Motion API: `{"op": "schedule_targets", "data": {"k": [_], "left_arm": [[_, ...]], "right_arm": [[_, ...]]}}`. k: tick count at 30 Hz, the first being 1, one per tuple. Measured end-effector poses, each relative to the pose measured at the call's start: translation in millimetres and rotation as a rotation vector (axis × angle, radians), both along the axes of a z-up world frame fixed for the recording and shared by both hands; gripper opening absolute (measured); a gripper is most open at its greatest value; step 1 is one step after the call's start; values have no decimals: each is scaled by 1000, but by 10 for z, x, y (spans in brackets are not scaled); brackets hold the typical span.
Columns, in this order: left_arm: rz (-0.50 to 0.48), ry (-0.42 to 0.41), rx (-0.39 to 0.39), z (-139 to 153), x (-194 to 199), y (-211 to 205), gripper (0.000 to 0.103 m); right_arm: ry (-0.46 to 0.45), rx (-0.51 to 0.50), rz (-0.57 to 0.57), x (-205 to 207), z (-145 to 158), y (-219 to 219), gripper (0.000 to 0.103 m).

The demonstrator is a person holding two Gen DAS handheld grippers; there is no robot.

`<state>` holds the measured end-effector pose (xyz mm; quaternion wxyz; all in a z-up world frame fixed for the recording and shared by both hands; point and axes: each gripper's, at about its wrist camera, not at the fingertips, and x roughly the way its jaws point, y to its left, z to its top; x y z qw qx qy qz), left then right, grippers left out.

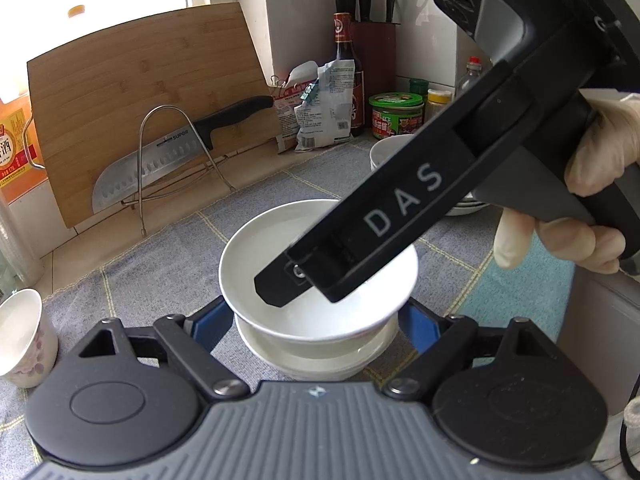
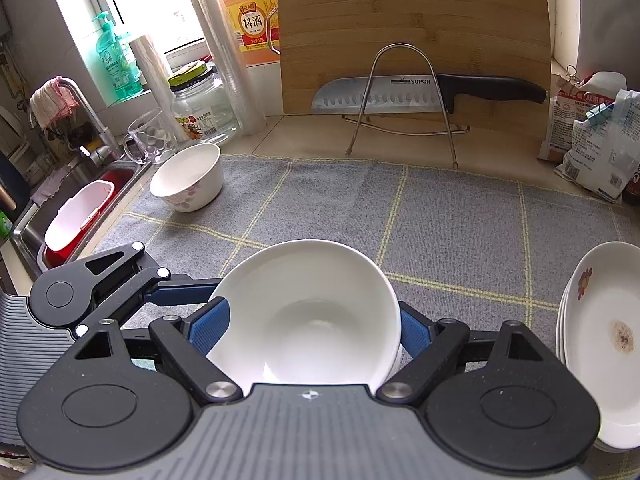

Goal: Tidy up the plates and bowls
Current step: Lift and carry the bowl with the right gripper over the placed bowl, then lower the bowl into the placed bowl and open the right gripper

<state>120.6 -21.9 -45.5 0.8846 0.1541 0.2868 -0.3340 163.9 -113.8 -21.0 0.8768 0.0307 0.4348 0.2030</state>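
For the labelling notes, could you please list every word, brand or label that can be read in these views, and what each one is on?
"SUPOR": blade of the cleaver in the wire rack.
"DAS": side of the right gripper, seen from the left wrist.
"料酒": yellow label of the orange bottle.
Too small or blurred to read: the bags, green-lidded jar, dark sauce bottle, glass jar and green soap bottle.

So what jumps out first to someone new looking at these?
A white bowl sits dead centre, clamped by the right gripper over a grey checked mat. Behind, a cleaver rests on a wire rack against a bamboo board; plates are stacked at the right edge.
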Motion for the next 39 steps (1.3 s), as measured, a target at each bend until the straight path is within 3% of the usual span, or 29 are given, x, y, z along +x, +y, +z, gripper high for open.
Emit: {"op": "schedule_targets", "data": {"k": [29, 39], "left_arm": [[-2, 38, 17, -107, 84, -39, 89], [-3, 43, 14, -116, 80, -43, 89]], "right_arm": [[37, -7, 4, 90, -170, 26, 91], [20, -58, 19, 61, -186, 75, 91]]}}
